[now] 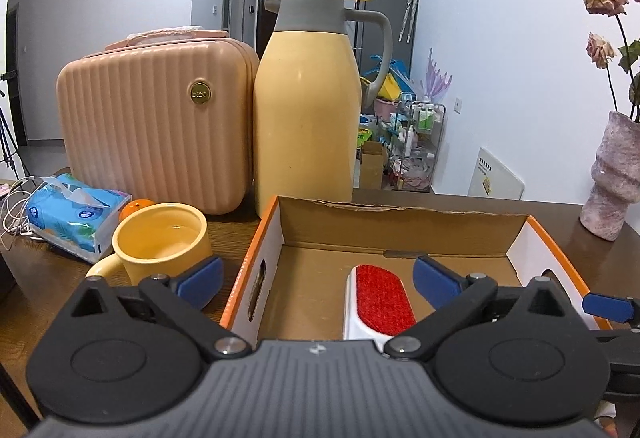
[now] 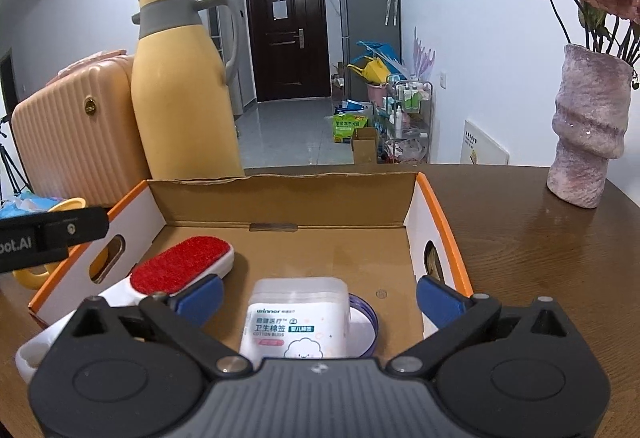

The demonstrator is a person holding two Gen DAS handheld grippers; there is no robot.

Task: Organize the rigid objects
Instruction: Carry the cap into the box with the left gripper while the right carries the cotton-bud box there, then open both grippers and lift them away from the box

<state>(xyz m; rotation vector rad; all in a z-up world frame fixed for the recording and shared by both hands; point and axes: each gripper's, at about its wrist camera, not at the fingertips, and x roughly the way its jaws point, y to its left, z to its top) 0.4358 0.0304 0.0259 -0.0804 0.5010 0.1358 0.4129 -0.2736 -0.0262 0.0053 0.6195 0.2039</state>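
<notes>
Over the cardboard box (image 2: 288,198), both tongs are gaping wide.
Left tongs (image 1: 318,278) are hovering above the lint brush (image 1: 380,298); right tongs (image 2: 318,294), empty, above the cotton-bud tub (image 2: 296,322).

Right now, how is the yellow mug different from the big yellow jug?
The yellow mug is short and open-topped; the yellow thermos jug is tall, with a lid and grey collar. The mug's handle is yellow, the jug's grey. Both stand upright on the wooden table, outside the cardboard box.
</notes>
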